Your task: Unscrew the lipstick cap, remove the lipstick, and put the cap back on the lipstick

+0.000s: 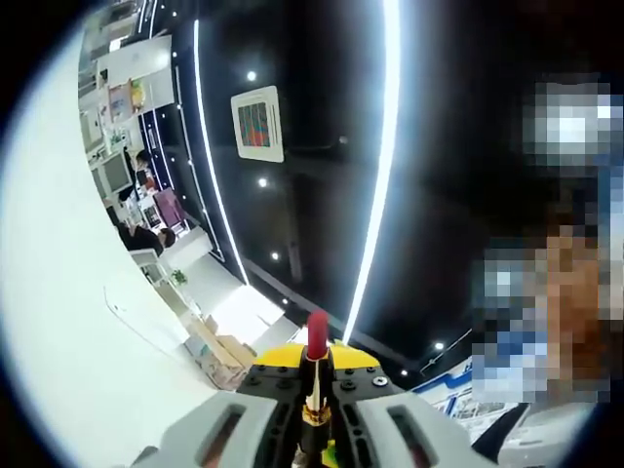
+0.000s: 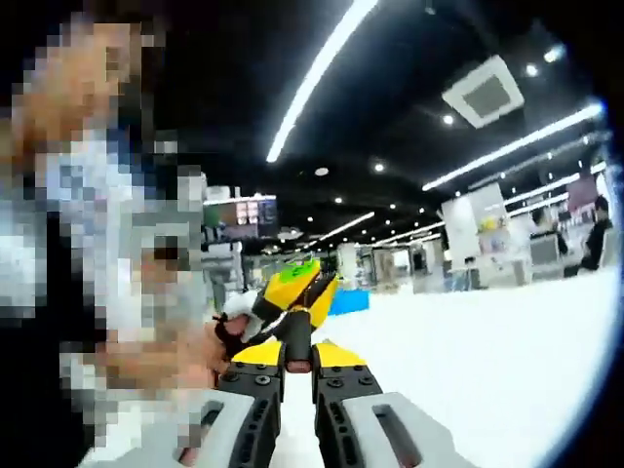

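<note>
My left gripper (image 1: pixel 316 359) is shut on the lipstick (image 1: pixel 317 336). Its red bullet stands bare above a gold collar and a black base, pointing up between the yellow-tipped jaws. In the right gripper view, my right gripper (image 2: pixel 298 351) is shut on a black tube, the lipstick cap (image 2: pixel 297 333). Just beyond the cap and close to it, the left gripper (image 2: pixel 302 281) shows as a yellow and green body tilted to the right. Whether the cap touches the lipstick is hidden.
A wide white tabletop (image 2: pixel 487 361) runs under the right gripper and fills the left side of the left gripper view (image 1: pixel 58 292). A person (image 2: pixel 107 292) is close on the left. Shelves and people (image 1: pixel 146 229) stand far back under a dark ceiling with light strips.
</note>
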The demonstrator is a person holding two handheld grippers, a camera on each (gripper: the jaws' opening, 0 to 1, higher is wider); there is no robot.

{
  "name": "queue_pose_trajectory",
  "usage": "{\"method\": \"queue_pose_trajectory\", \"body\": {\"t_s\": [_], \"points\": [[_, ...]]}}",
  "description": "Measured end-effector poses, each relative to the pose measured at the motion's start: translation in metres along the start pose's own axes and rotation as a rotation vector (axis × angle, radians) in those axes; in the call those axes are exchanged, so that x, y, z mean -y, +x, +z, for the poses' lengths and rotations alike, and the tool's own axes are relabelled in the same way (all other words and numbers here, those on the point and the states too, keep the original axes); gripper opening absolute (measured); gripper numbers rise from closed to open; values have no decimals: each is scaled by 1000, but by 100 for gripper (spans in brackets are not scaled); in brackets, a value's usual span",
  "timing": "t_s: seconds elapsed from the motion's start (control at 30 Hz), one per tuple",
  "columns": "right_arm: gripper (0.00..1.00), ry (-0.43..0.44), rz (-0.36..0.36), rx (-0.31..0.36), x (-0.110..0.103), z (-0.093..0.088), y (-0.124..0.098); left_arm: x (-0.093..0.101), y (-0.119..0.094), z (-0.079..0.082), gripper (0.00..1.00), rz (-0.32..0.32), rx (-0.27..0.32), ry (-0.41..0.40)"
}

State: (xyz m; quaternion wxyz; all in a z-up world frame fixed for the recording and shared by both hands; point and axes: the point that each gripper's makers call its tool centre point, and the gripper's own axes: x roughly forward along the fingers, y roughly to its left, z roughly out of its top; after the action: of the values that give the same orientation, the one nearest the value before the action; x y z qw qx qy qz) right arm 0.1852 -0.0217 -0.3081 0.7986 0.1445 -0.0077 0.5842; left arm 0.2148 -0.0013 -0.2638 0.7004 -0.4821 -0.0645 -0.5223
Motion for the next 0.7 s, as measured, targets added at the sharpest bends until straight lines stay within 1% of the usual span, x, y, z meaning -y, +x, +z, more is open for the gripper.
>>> {"method": "queue_pose_trajectory", "body": {"t_s": [0.1, 0.13, 0.2, 0.27, 0.3, 0.37, 0.4, 0.47, 0.53, 0.57, 0.6, 0.63, 0.67, 0.7], "points": [[9, 163, 36, 21, 2, -1, 0, -1, -1, -1, 9, 2, -2, -8], [9, 202, 50, 27, 2, -1, 0, -1, -1, -1, 9, 1, -3, -9], [9, 346, 88, 51, 1, 0, 0, 2, 0, -2, 9, -8, -4, -5], [9, 456, 122, 63, 0, 0, 0, 3, 0, -3, 9, -16, -6, -3], [9, 511, 148, 66, -2, 0, -1, 4, 1, -2, 9, -25, -7, -4], [9, 631, 189, 94, -2, 3, -1, 9, 2, -2, 9, -43, -7, 6], [9, 703, 223, 99, -4, 4, -2, 13, 3, -2, 9, -60, -9, 8], [9, 836, 272, 134, -4, 7, -3, 17, 5, -1, 9, -78, -8, 19], [9, 889, 291, 140, -4, 6, -3, 18, 5, -1, 9, -86, -7, 23], [9, 890, 287, 143, -2, 6, -2, 18, 5, -1, 9, -85, -7, 23], [9, 880, 285, 138, -13, 3, -2, 17, 4, 0, 9, -83, -8, 21], [9, 876, 281, 138, -15, 3, -2, 16, 4, 0, 9, -80, -9, 19], [9, 850, 271, 134, -20, 1, -2, 14, 4, -1, 9, -75, -9, 16], [10, 765, 246, 132, -22, -1, -1, 13, 4, -1, 9, -68, -7, 14]]}}
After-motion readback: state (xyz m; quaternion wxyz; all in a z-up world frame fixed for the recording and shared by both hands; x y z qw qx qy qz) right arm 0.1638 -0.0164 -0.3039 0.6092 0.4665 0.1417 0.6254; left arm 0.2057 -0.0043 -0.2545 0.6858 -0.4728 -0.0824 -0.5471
